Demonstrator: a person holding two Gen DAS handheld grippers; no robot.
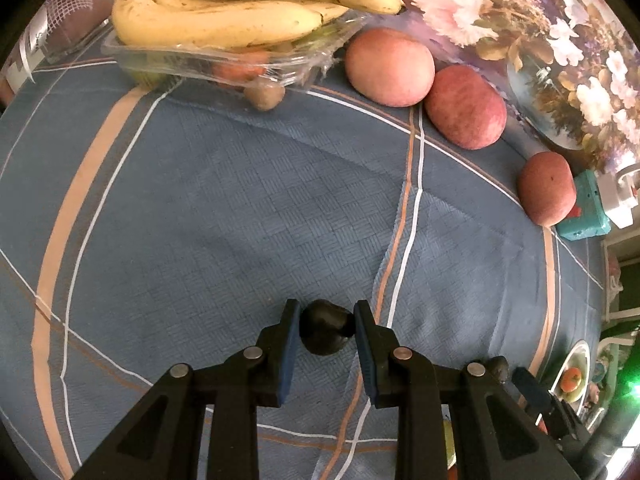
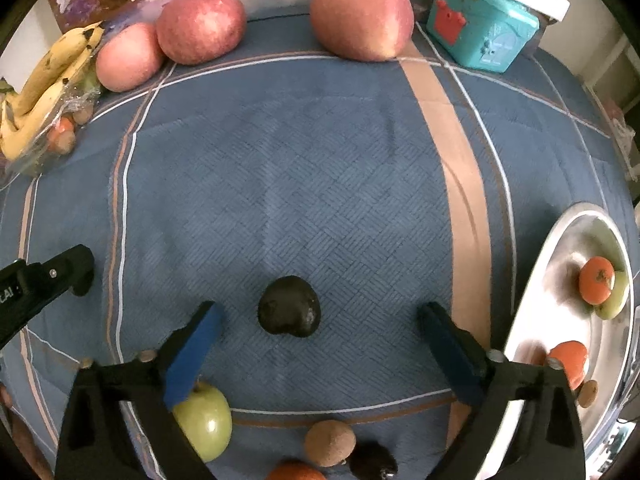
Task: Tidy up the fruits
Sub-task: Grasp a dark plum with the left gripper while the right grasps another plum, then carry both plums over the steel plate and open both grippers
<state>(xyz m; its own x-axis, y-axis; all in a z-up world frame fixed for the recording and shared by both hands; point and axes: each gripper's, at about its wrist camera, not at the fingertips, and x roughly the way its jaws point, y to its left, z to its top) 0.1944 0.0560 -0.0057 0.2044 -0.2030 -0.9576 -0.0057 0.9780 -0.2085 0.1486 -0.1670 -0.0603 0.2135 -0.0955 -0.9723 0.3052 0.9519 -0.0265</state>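
Here, my right gripper [image 2: 318,344] hangs with fingers wide, the dark avocado [image 2: 289,306] lying on the tabletop between and just ahead of them, untouched; my left gripper [image 1: 326,334] already pinches another dark fruit [image 1: 325,326].

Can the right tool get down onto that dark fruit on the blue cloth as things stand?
Probably yes: the right tool stands open over the dark fruit, bare blue cloth either side; the green apple sits nearer, clear.
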